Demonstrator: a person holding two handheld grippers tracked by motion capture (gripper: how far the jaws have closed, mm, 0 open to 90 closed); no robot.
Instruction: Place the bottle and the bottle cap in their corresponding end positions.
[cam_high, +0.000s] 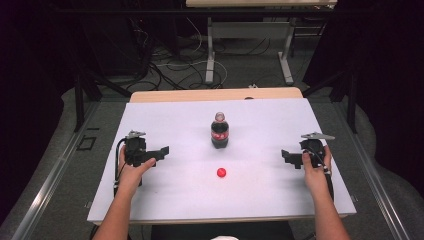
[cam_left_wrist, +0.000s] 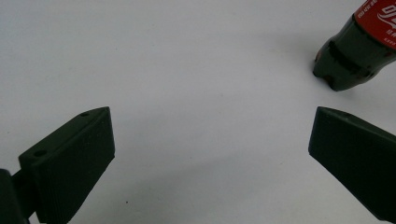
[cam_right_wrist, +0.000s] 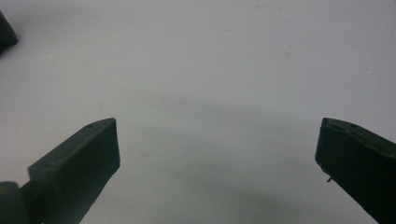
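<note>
A small dark cola bottle (cam_high: 219, 131) with a red label stands upright without its cap at the middle of the white table sheet (cam_high: 180, 120). Its red cap (cam_high: 221, 172) lies on the sheet in front of it. My left gripper (cam_high: 163, 151) is held at the left side, open, jaws pointing toward the bottle with nothing between them. In the left gripper view the bottle's base (cam_left_wrist: 355, 56) shows at the upper right, beyond the gripper (cam_left_wrist: 210, 154). My right gripper (cam_high: 286, 156) is at the right side, open and empty, jaws aimed inward. Bare sheet lies between its spread jaws (cam_right_wrist: 217, 163).
The sheet covers a wooden table whose far edge (cam_high: 215, 94) shows. Behind it are cables (cam_high: 170, 67) on the floor and another table's legs (cam_high: 210, 55). Dark frame posts (cam_high: 79, 95) stand at both sides.
</note>
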